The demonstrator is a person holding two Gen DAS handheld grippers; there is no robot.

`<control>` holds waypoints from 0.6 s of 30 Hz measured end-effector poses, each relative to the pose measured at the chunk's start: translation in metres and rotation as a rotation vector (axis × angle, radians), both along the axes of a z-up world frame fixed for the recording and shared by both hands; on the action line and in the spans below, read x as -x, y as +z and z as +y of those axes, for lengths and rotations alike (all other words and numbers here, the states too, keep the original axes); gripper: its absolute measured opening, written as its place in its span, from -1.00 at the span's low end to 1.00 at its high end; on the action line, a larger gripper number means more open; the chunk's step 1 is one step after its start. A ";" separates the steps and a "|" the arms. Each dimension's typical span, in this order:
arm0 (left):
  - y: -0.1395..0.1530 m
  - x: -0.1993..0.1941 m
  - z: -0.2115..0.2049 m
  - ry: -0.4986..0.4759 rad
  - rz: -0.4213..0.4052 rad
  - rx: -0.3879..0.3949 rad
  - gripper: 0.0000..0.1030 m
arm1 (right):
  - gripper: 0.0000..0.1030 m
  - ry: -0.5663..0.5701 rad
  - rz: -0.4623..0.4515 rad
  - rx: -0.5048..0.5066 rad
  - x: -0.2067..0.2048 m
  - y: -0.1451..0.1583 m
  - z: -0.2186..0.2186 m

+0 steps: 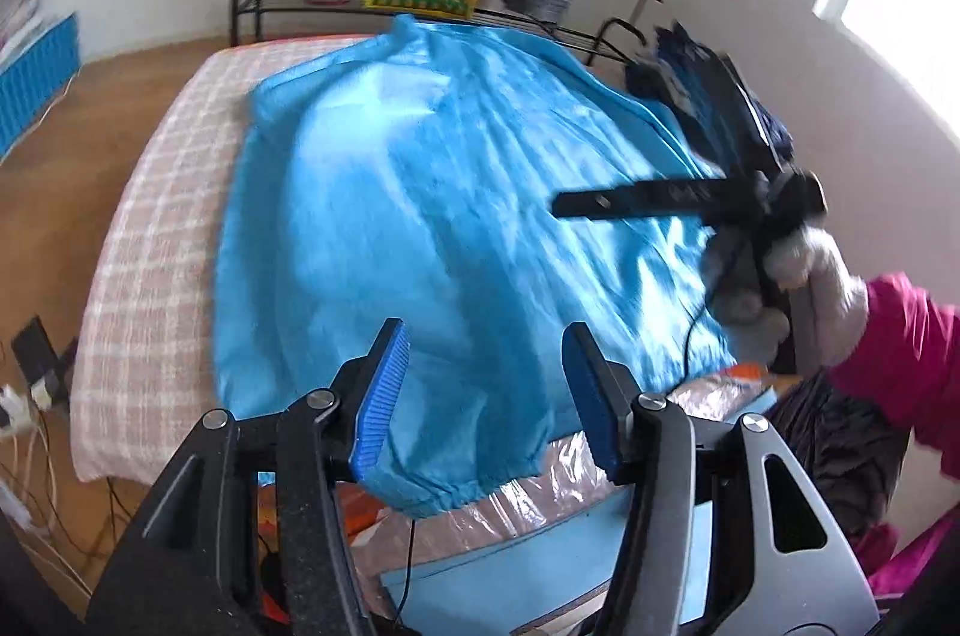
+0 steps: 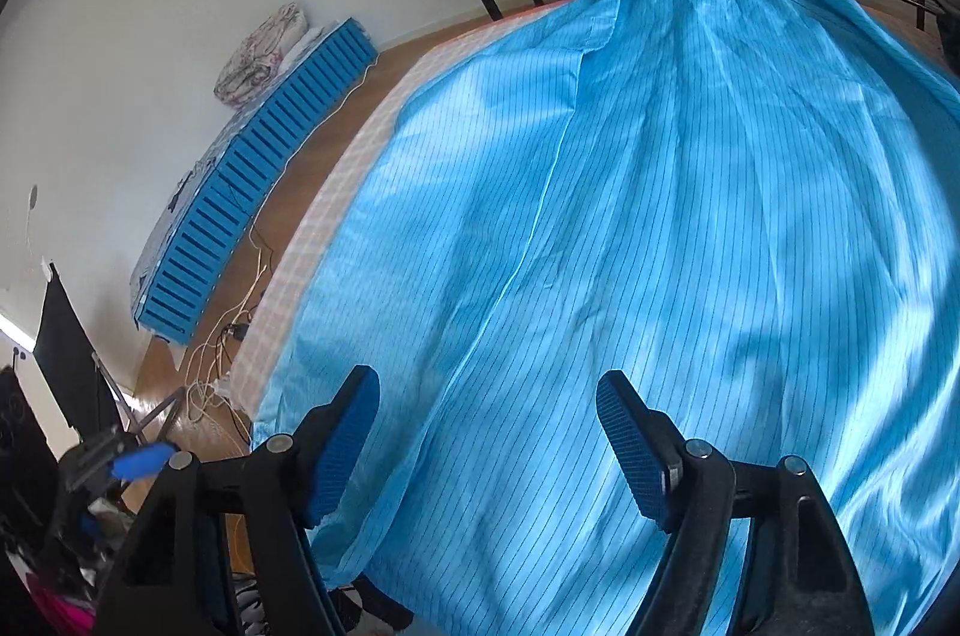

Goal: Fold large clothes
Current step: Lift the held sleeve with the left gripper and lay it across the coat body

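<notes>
Both grippers, left gripper and right gripper, are angling downward over the blue garment (jaws parted, gripping nothing).

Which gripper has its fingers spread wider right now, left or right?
The right gripper: its fingers stand farther apart than the left gripper's. Both are open over the blue garment.

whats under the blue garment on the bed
The blue garment lies spread over a pink-and-white checked bed cover, which shows along its left side. At its near hem, clear plastic wrapping peeks out. Whatever lies beneath the garment's middle is covered.
</notes>
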State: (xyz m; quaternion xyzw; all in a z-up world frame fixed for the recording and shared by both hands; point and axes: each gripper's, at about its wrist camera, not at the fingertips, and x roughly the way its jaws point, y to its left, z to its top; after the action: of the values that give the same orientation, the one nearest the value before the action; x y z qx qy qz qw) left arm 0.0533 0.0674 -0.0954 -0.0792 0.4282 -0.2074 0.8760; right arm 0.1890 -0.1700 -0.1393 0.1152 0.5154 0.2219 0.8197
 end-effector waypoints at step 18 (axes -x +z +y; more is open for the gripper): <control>-0.092 -0.028 0.059 0.228 0.373 0.241 0.00 | 0.46 0.118 -0.162 0.105 -0.069 0.081 0.069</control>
State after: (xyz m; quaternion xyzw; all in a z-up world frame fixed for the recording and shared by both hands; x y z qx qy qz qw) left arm 0.0811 0.1267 -0.1877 -0.2679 0.5429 -0.1387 0.7837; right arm 0.2578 -0.1013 -0.0583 0.0233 0.4643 0.2509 0.8491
